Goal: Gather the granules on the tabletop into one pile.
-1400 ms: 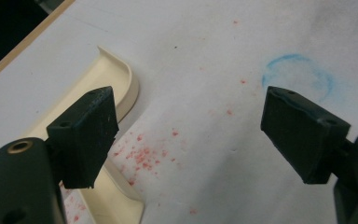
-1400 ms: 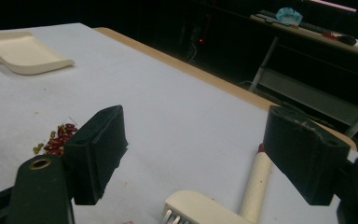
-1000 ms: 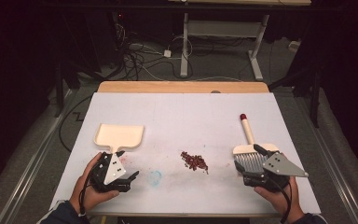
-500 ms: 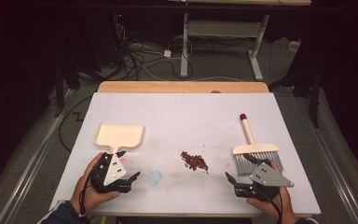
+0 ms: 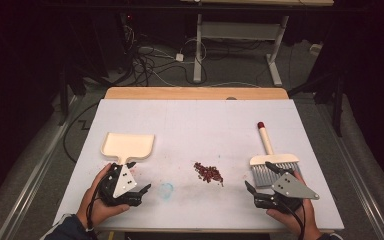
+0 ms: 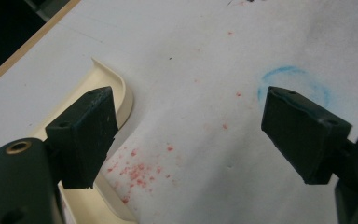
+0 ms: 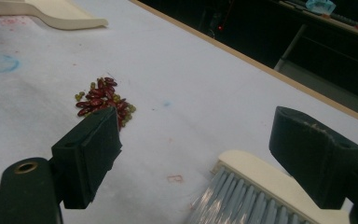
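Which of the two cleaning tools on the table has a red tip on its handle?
The brush, lying by the right claw. Its pale handle ends in a red tip and it has grey bristles. The dustpan, near the left claw, is plain cream.

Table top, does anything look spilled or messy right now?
Yes. A small heap of red and greenish beans lies loose on the white table, between the cream dustpan and the brush. Faint red specks and a blue ring mark also stain the surface near the left gripper.
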`<action>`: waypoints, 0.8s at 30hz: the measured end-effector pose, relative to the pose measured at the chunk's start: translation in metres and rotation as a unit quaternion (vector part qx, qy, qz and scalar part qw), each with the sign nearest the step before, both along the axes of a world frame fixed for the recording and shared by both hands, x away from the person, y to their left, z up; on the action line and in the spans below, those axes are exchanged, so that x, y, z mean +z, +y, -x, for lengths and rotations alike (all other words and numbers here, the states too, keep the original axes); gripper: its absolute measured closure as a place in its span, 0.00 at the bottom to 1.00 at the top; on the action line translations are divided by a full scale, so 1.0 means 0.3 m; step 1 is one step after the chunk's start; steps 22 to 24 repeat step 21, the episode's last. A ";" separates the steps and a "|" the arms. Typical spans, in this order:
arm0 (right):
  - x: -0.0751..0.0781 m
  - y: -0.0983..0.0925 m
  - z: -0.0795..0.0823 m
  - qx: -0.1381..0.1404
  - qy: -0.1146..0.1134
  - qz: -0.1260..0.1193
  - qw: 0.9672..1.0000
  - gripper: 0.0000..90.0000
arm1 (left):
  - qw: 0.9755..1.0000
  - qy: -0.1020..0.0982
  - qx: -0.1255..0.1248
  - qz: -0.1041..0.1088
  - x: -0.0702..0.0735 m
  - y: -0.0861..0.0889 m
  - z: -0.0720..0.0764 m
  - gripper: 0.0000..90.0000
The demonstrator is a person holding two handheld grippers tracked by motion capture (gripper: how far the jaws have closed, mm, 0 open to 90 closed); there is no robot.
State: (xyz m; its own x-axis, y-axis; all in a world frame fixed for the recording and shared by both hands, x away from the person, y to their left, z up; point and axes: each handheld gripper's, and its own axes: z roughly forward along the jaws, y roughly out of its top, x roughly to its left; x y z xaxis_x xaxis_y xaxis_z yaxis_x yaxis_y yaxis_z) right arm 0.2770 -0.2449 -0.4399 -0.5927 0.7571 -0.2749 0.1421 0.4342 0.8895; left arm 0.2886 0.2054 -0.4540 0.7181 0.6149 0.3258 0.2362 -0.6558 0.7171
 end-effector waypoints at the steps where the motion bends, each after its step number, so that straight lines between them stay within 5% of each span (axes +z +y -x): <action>1: 0.001 -0.001 -0.001 -0.001 0.000 -0.001 1.000 0.19 | 1.000 0.000 0.000 0.001 0.000 0.001 0.000 0.20; 24: -0.010 -0.021 -0.022 -0.015 0.009 0.006 1.000 0.19 | 1.000 0.005 -0.001 -0.003 -0.006 -0.014 -0.014 0.20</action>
